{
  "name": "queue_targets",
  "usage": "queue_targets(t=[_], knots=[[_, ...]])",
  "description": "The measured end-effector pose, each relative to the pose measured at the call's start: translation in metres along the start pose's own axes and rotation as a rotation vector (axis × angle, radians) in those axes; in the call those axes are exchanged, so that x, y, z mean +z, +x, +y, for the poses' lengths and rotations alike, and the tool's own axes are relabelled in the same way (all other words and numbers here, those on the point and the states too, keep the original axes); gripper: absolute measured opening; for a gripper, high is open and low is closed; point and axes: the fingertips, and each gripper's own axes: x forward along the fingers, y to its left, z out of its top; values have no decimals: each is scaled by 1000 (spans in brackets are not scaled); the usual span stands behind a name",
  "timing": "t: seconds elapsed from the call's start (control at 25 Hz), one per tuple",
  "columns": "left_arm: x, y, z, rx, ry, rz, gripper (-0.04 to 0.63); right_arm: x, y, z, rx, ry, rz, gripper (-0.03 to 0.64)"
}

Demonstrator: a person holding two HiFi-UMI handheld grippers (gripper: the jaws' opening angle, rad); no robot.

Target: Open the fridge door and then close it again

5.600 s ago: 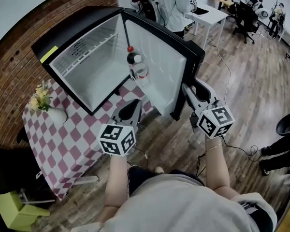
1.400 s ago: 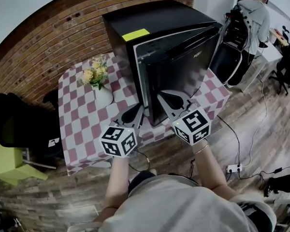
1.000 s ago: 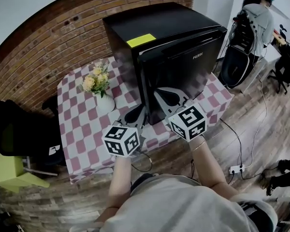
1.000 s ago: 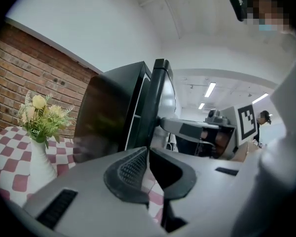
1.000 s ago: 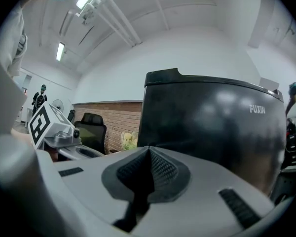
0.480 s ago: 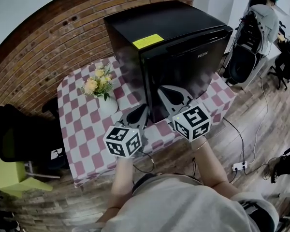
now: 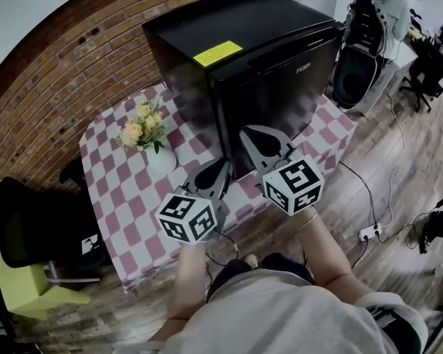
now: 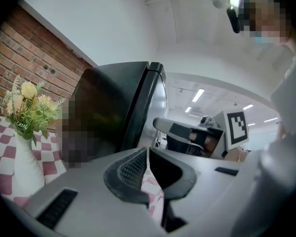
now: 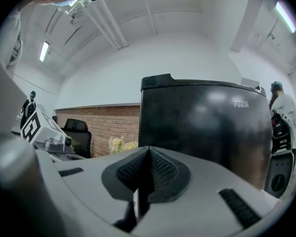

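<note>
A wooden floor [image 7: 399, 161] and a brick wall [image 7: 74, 72] surround the scene. Against the wall stands a table with a pink-and-white checked cloth [image 7: 125, 205]. On the table's right half stands the black mini fridge [image 7: 229, 21]. Its door [image 7: 280, 87] is closed flat against the body and faces the person. A black chair [image 7: 29, 220] and a yellow-green chair [image 7: 22, 286] stand to the left of the table.

On the cloth, just beside the fridge's left side, is a white vase [image 7: 161, 161] with yellow flowers [image 7: 139, 127].

The right gripper [image 7: 245, 133] points at the lower part of the door. Whether it touches the door I cannot tell. In the right gripper view its jaws are pressed together, with nothing between them. The left gripper [image 7: 223, 164] is over the cloth, near the fridge's lower left corner. Its jaws are almost closed, with only a thin slit, and hold nothing.

A yellow sticker [image 7: 218, 52] lies on the fridge's top, and a white power strip [image 7: 370, 232] lies on the floor at the right.
</note>
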Motion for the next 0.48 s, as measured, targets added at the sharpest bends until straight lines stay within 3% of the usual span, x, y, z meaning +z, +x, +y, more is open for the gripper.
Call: queue_targets(t=[0.48], knots=[[-11,12,-41,-99,24,24,18,-21,-69,-17,-65,33,60,0]])
